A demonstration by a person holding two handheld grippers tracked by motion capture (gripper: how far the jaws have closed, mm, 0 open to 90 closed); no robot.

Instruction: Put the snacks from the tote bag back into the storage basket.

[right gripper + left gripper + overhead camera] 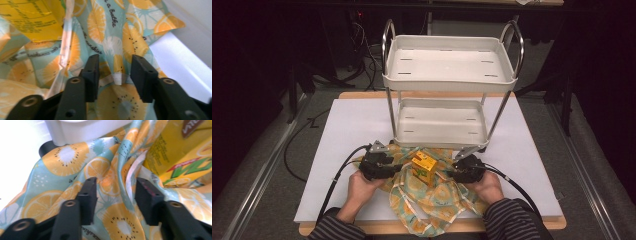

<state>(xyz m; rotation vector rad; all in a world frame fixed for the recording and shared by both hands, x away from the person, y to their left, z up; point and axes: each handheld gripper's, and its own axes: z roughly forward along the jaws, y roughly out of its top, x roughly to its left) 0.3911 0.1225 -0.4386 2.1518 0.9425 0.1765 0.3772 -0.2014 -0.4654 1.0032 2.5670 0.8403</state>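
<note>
Obs.: fruit-print cloth [432, 197] lies crumpled on the white desk [342, 130], at the near edge, directly in front of the two-tier white cart [447, 75]. Its far fringe reaches under the cart's lower shelf; its near part hangs toward the desk's front edge between the person's two sleeves.

A yellow drink carton [424, 168] stands upright on the cloth, roughly midway between the two tools (slightly turned, one corner facing the camera).

Left tongs [399, 167]: held in the person's left hand [361, 186], pointing inward toward the carton. In the left gripper view the left tongs [115, 192] stand apart, with a raised fold of cloth between the jaws; the pads do not press on it. Carton visible just beyond, upper right of that view, and a corner of the cart's shelf at top.

Right tongs [451, 171]: held in the right hand [488, 186], pointing inward from the opposite side. In the right gripper view the right tongs [115, 72] are likewise apart, a narrow ridge of cloth rising between the jaws, clear of both pads. Carton in the upper left of that view, bare desk at right.

Both tools sit low over the cloth, one either side of the carton, near it but not touching it. Cables trail back over the desk on each side.
</note>
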